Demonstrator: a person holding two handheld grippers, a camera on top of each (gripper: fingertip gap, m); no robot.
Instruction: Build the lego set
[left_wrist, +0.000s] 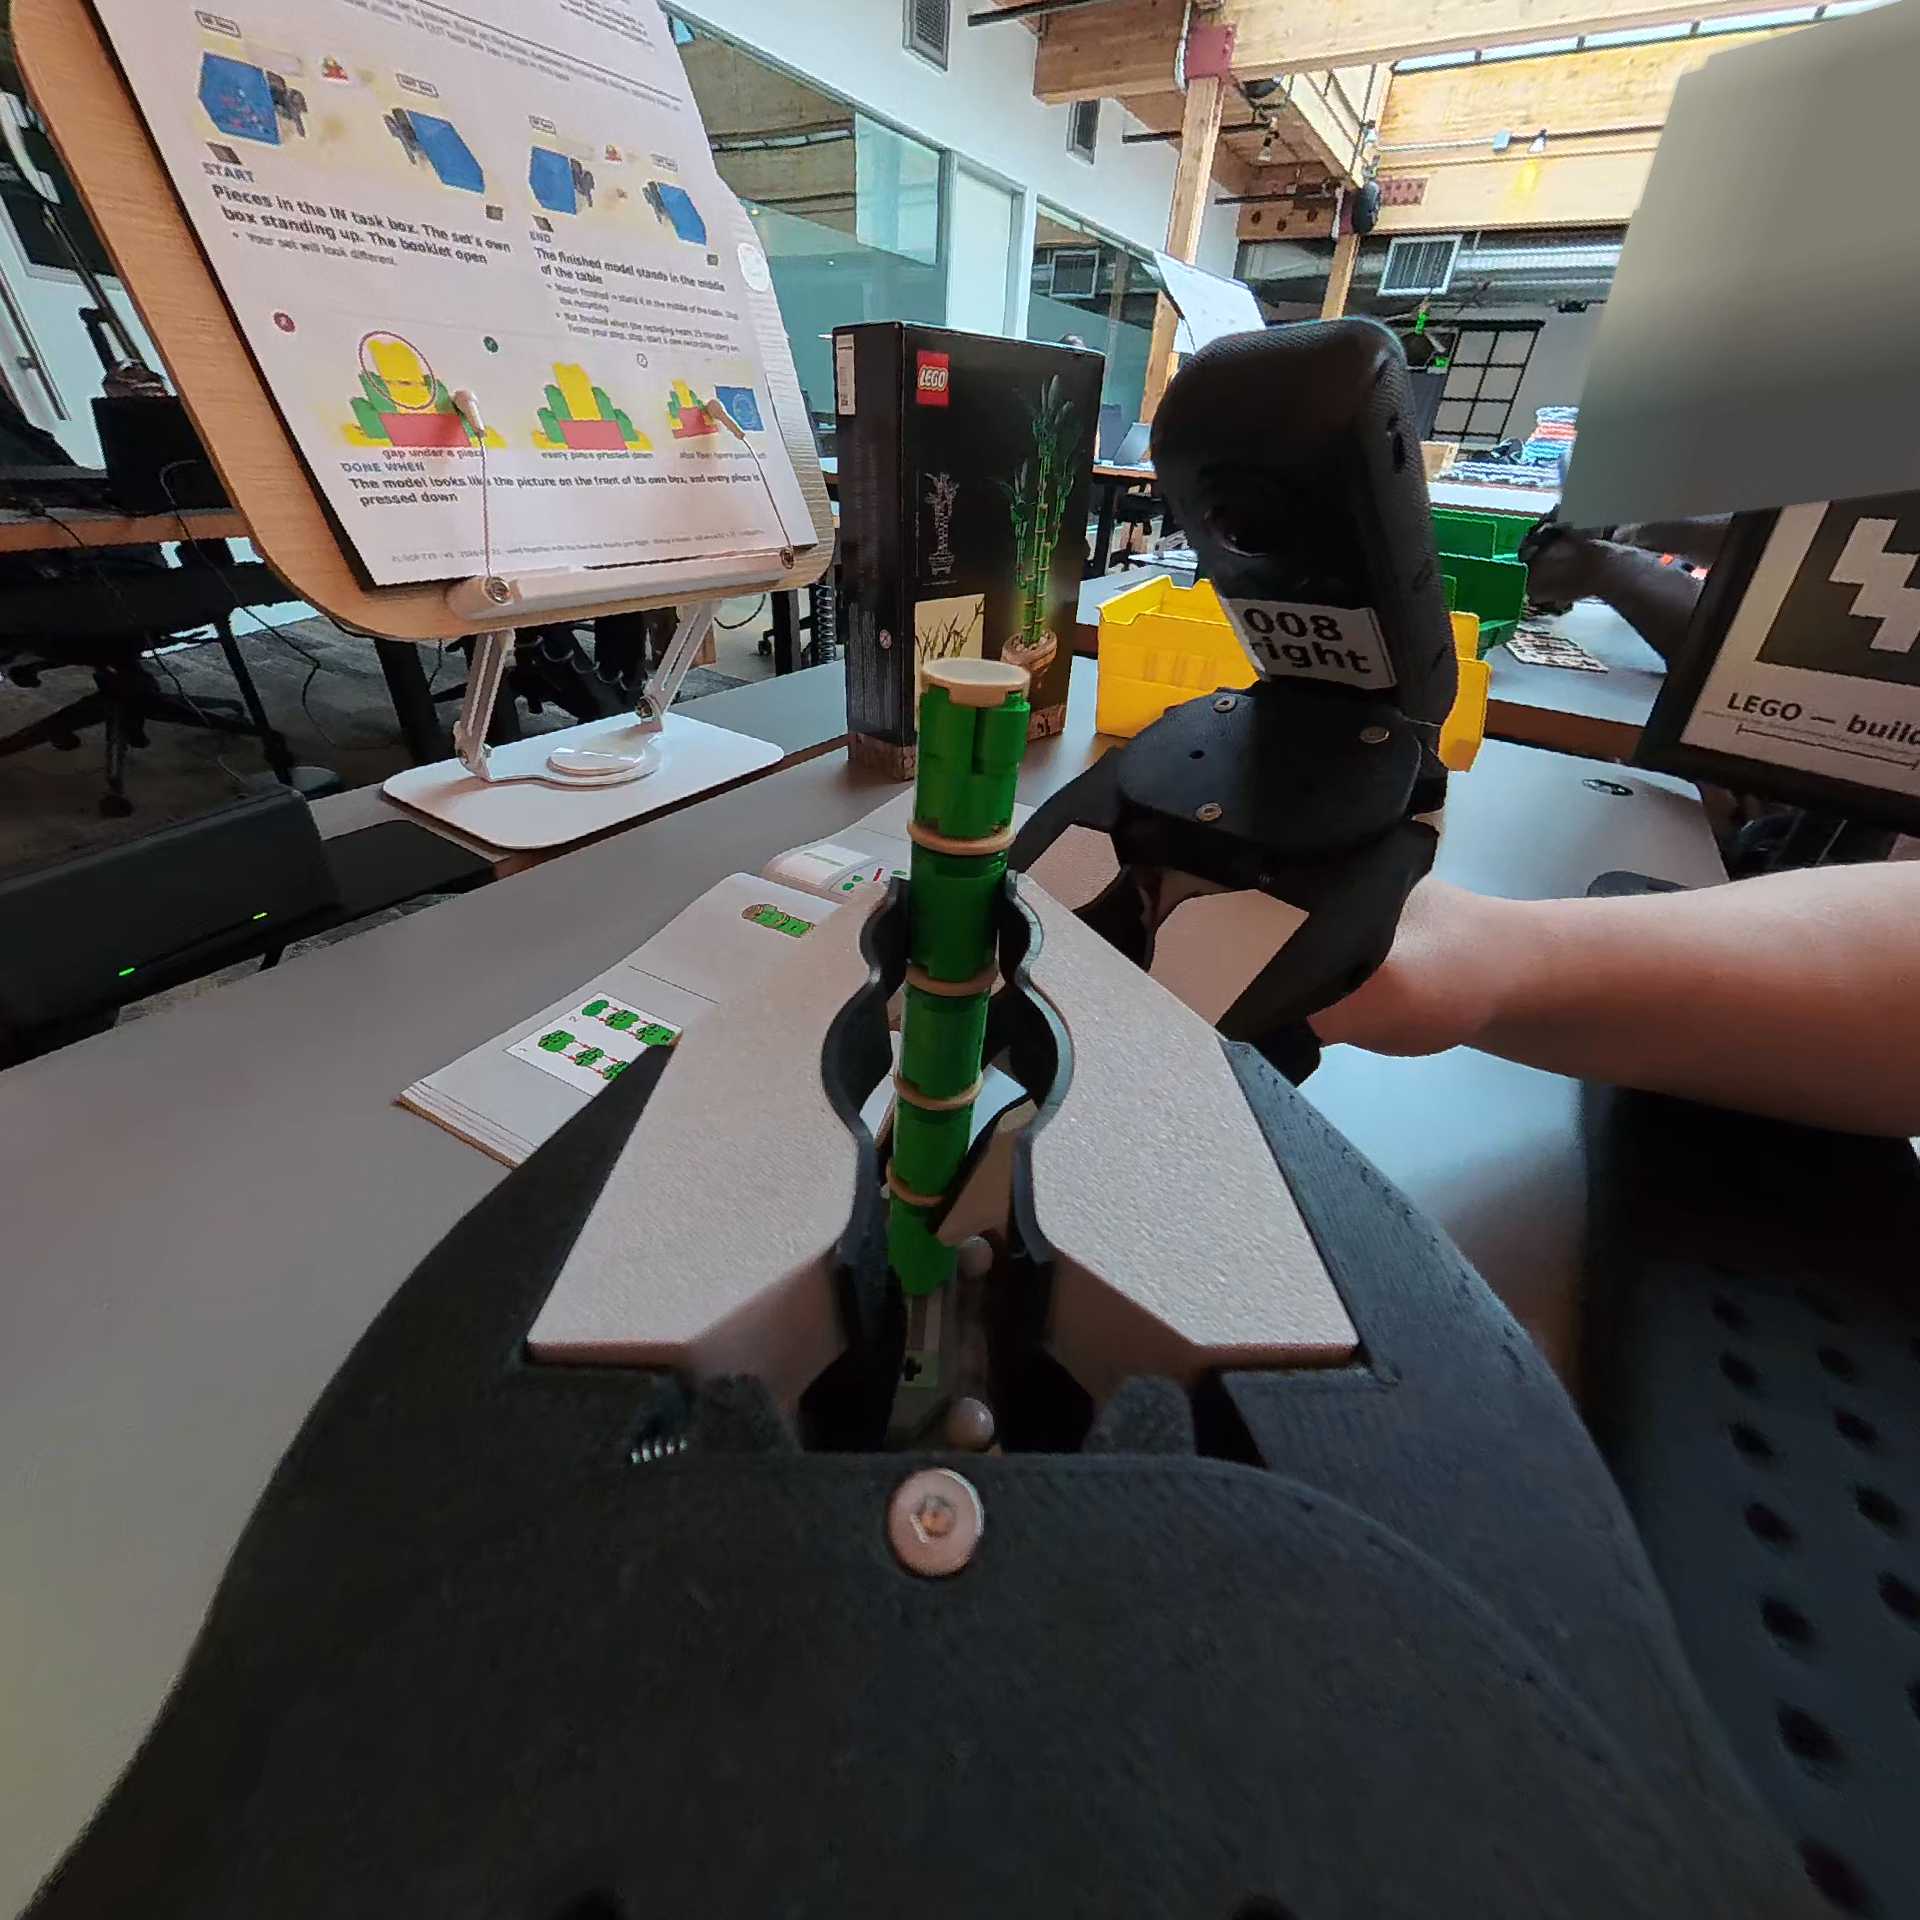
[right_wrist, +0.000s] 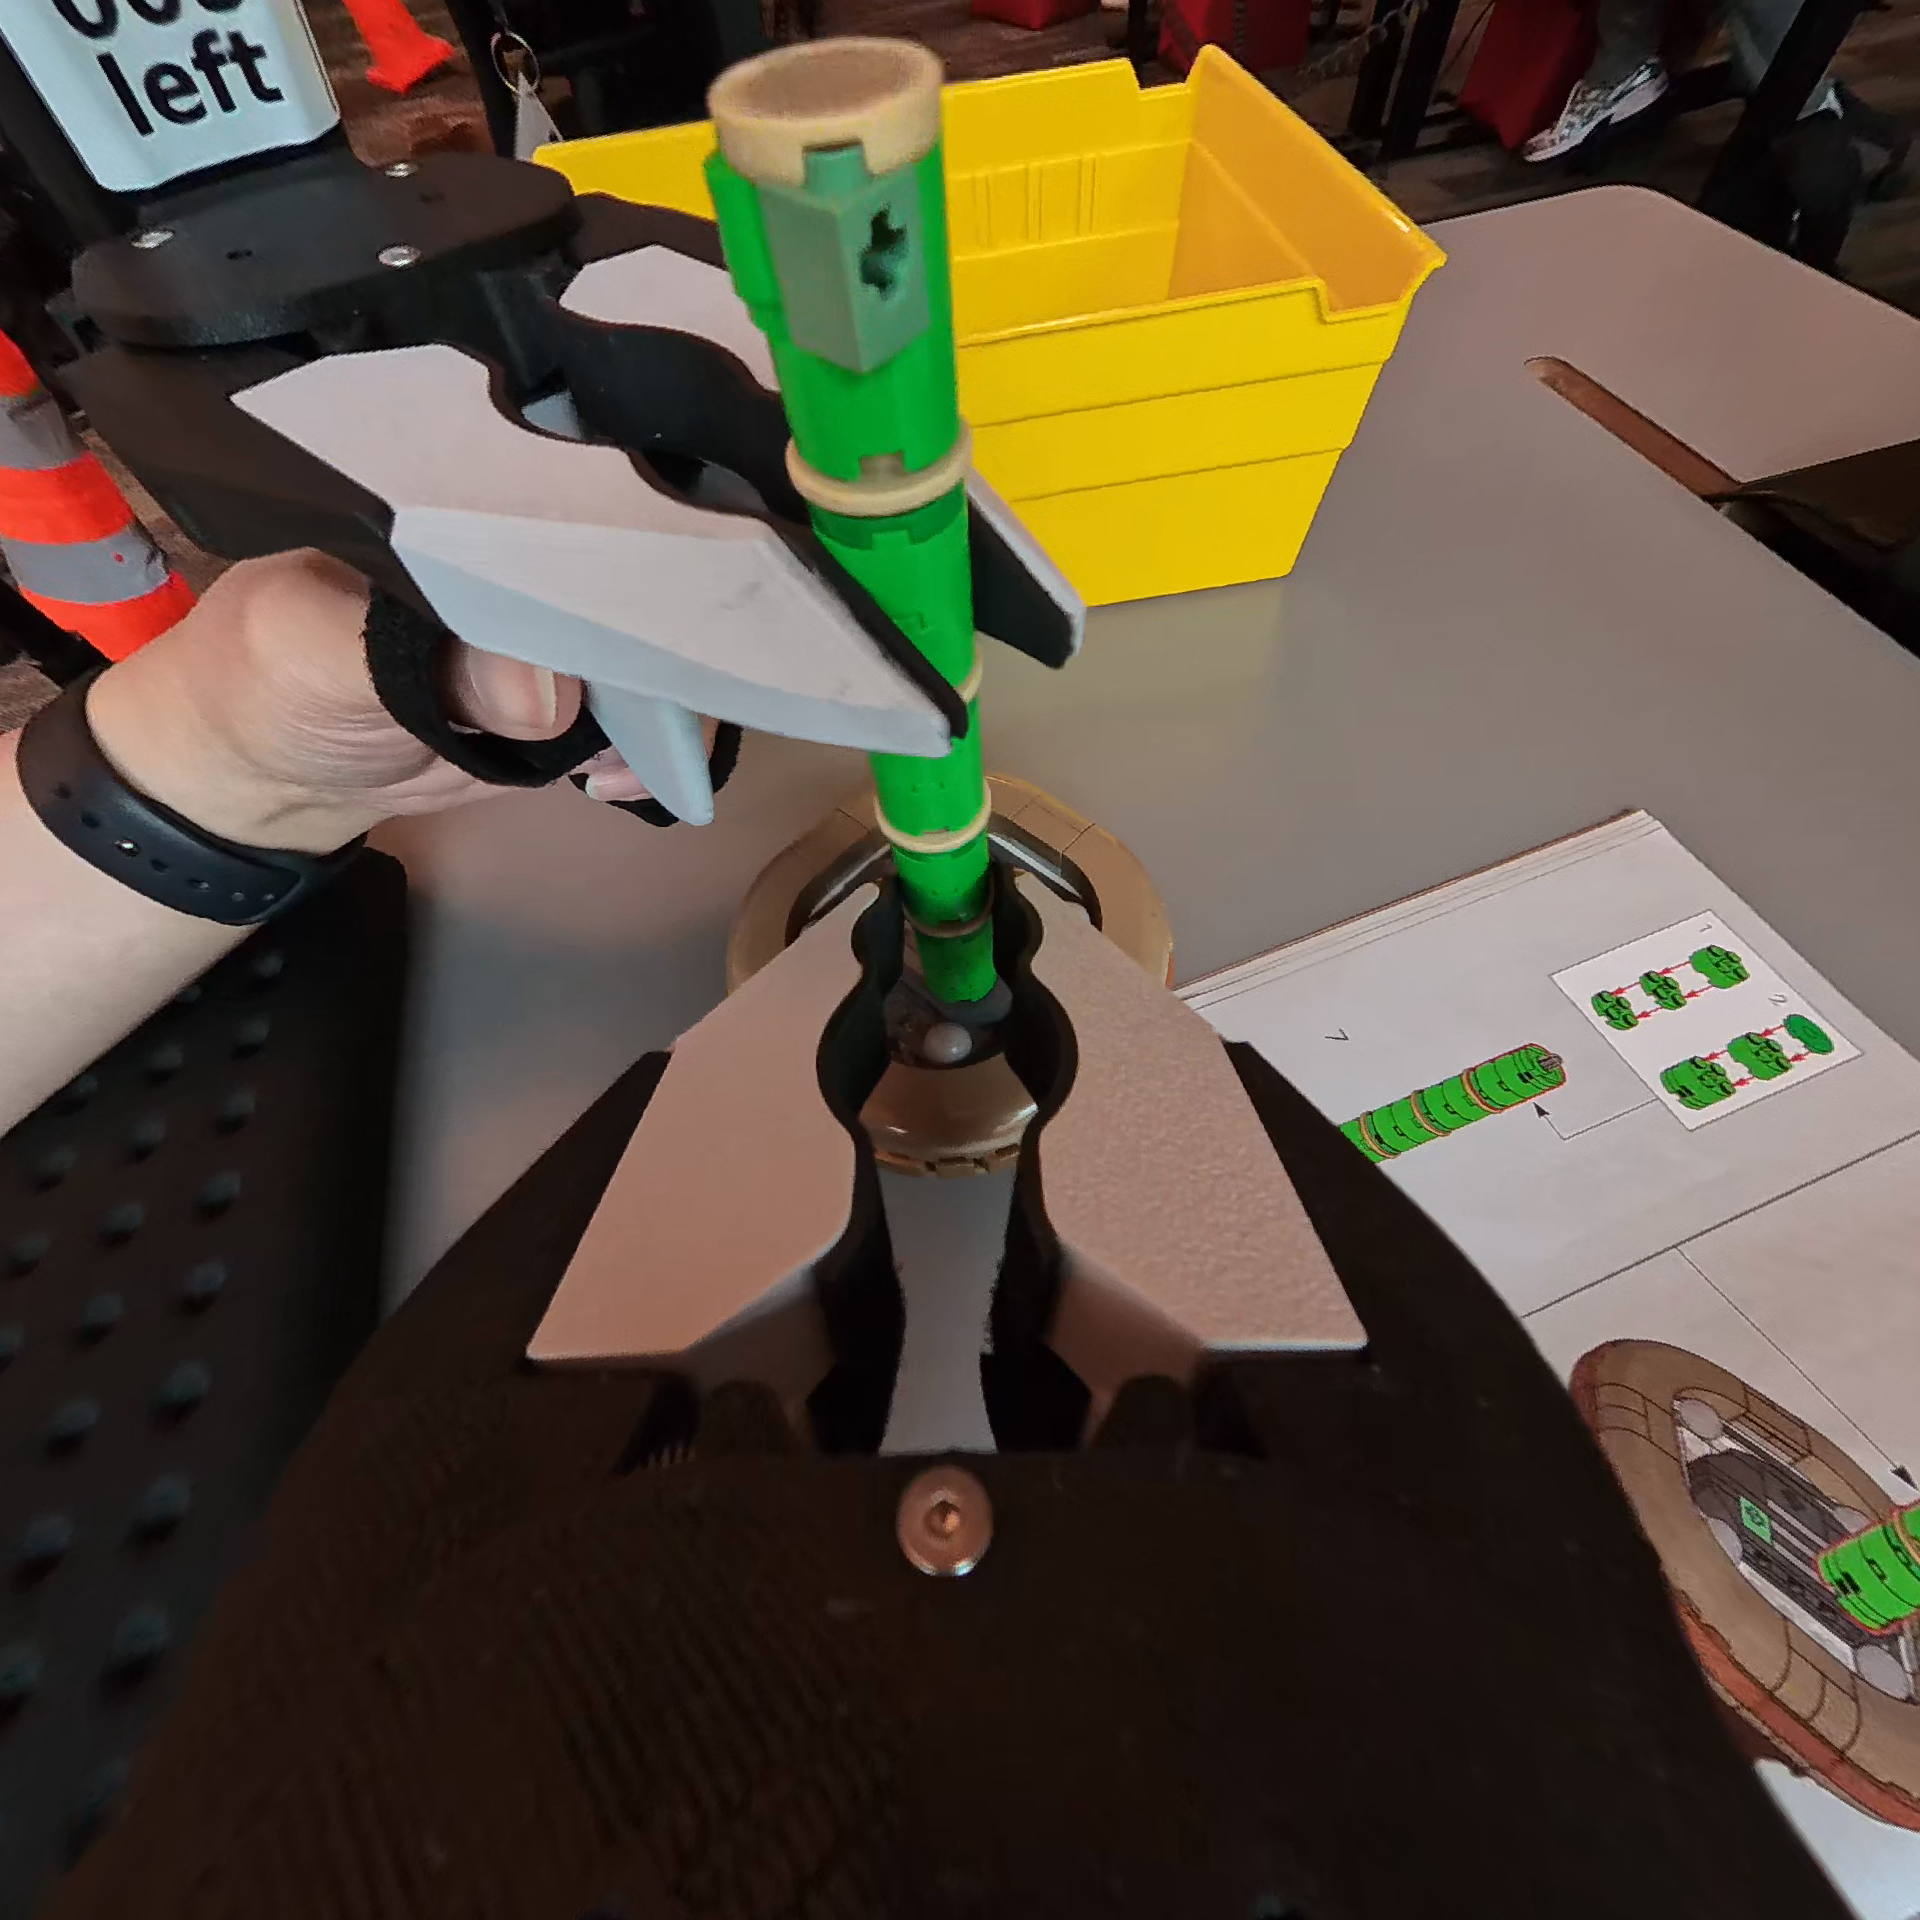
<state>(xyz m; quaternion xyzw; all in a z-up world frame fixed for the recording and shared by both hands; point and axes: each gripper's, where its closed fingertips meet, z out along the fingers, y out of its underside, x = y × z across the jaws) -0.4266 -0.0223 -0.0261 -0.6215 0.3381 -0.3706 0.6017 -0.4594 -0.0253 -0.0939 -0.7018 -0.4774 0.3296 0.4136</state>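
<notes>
A tall green bamboo stalk (left_wrist: 951, 935) with tan rings and a tan cap stands almost upright. My left gripper (left_wrist: 945, 914) is shut on its middle, and the right wrist view shows it (right_wrist: 987, 675) clamped there too. My right gripper (right_wrist: 951, 925) is shut around the stalk's (right_wrist: 883, 436) lowest segment, just above the round tan pot base (right_wrist: 1127, 914) on the table. In the left wrist view the right gripper's body (left_wrist: 1278, 790) sits behind the stalk with its fingertips hidden. A grey-green connector block (right_wrist: 847, 281) sticks out near the stalk's top.
An open instruction booklet (right_wrist: 1558, 1195) lies to the right of the pot. A yellow bin (right_wrist: 1195, 416) stands behind it. The set's box (left_wrist: 966, 520) and a sheet on a stand (left_wrist: 468, 312) are at the back. A black studded mat (right_wrist: 156, 1195) lies on the left, with orange cones (right_wrist: 73, 520) beyond.
</notes>
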